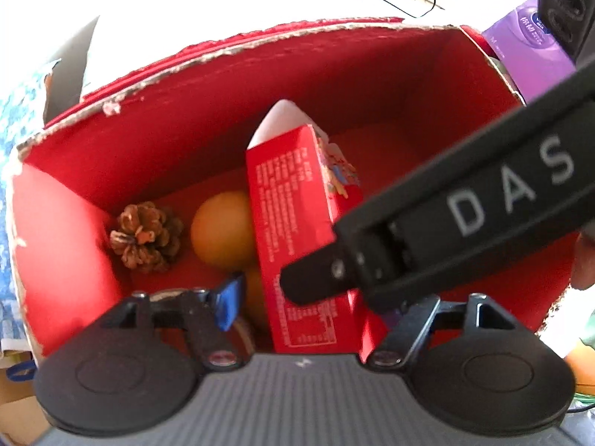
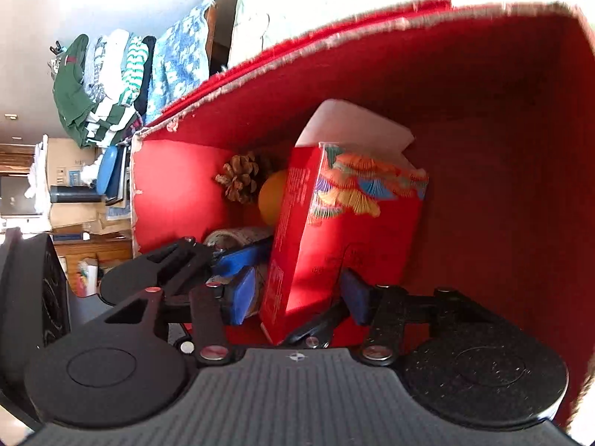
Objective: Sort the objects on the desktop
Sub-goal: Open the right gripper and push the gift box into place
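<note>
A red cardboard box (image 1: pixel 193 141) with torn, frayed rims fills both views, its inner walls matte and plain. It stands on a white counter (image 1: pixel 230 3).

Inside it, a tall red carton (image 2: pixel 334 245) stands tilted, a white flap open at its top. One narrow side carries dense white print too small to read; the broad face shows fan-shaped ornaments in orange, blue and yellow.

The right gripper (image 2: pixel 297 297) straddles the carton's lower end — one blue finger (image 2: pixel 243 295) lies just beside its printed side, the other against the broad face. Whether the pads press is not clear, so I cannot tell if it grips or has let go. Its black arm crosses the left view, lettered "DAS".

The left gripper (image 1: pixel 308 308) also reaches down into the box. Only one blue finger (image 1: pixel 228 299) shows, apart from the carton; the other is hidden behind the right arm, so I cannot tell its state either.

In the box's far-left corner lie a smooth orange ball (image 1: pixel 223 230) and, beside it, a brown scaly pinecone (image 1: pixel 147 238). A roll of patterned tape (image 2: pixel 238 238) lies near the ball.

Beyond the box's right rim sits a purple pack (image 1: pixel 528 41), its label unreadable.
</note>
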